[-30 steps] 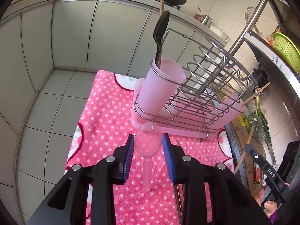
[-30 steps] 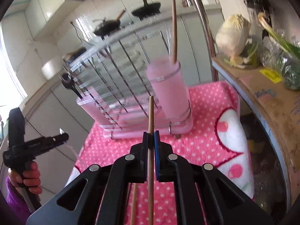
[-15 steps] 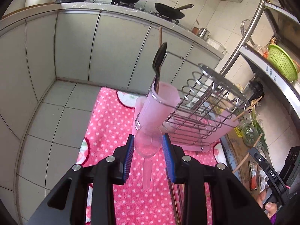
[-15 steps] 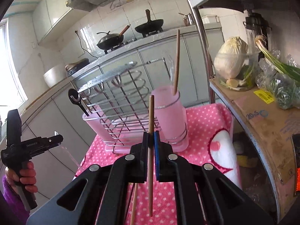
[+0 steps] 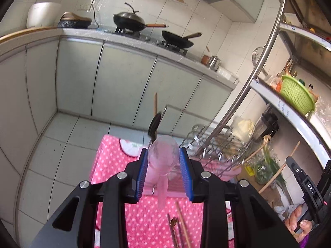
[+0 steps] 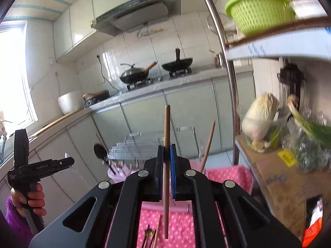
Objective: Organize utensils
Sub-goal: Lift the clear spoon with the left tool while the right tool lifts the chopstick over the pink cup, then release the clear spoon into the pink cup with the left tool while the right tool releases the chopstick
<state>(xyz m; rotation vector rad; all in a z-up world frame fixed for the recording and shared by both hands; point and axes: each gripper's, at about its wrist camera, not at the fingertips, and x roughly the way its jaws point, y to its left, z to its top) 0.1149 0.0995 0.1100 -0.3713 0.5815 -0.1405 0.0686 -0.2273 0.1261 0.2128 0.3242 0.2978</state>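
- The left gripper has its blue fingers clamped on the bowl of a clear plastic spoon, handle hanging toward the camera.
- The right gripper has its fingers pressed together on an upright wooden chopstick.
- Beyond both, a wire dish rack with pink utensil cups stands on a pink dotted cloth.
- More chopsticks lie near on the cloth.

Ahead of my fingers, pale green cabinets run under a grey counter. White wall tiles rise behind, a range hood above. Daylight enters a window far left. Grey floor tiles lie below.
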